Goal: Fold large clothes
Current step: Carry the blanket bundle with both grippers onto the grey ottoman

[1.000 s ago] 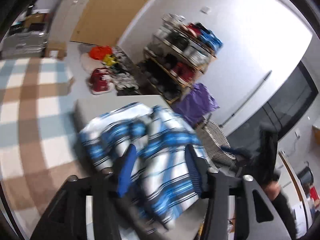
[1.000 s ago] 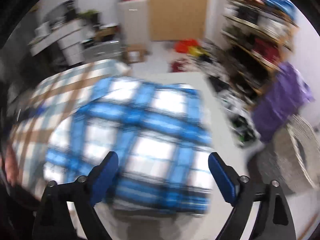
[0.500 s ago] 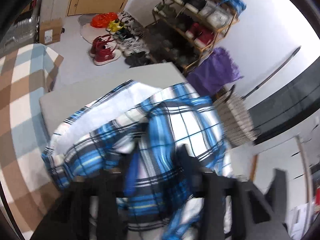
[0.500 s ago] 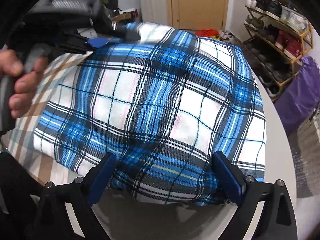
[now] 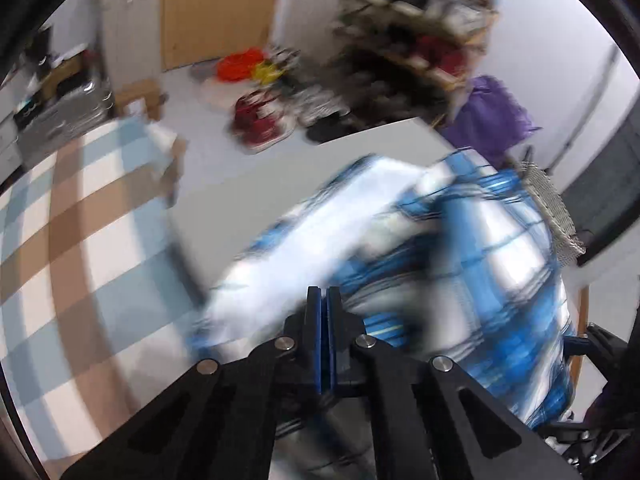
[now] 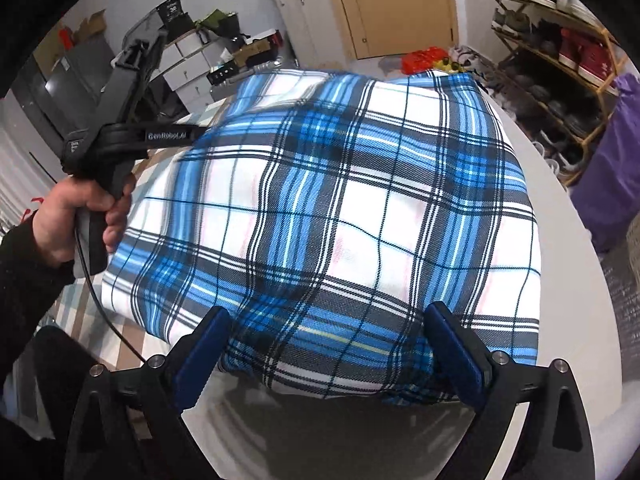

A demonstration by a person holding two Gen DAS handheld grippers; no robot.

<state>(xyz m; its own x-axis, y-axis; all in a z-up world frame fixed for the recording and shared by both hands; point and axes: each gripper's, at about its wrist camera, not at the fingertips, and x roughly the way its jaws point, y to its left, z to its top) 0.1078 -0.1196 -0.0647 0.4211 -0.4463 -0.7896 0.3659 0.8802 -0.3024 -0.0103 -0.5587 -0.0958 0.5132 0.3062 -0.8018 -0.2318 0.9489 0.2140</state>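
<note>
Nearest to me in the right wrist view, my right gripper has its blue fingers spread wide, one on either side of the near edge of the plaid shirt. The cloth lies between them, but I cannot see either pad pressing on it. The shirt, blue, white and black check, is bunched in a broad mound on the pale grey table, covering most of the top and reaching its far edge.

At the left, a hand in a dark sleeve grips the handle of my left gripper, which reaches over the far left part of the shirt. In the left wrist view that gripper has its fingers pressed together, pads flat against each other. The picture is badly blurred, so I cannot tell whether any cloth is caught between them; the shirt lies just beyond the tips.

Left of the table is a checked rug in brown, pale blue and white. Farther off, shoes lie on the floor, a shoe rack stands at the right with a purple bag beside it, and a wooden door closes the far wall.
</note>
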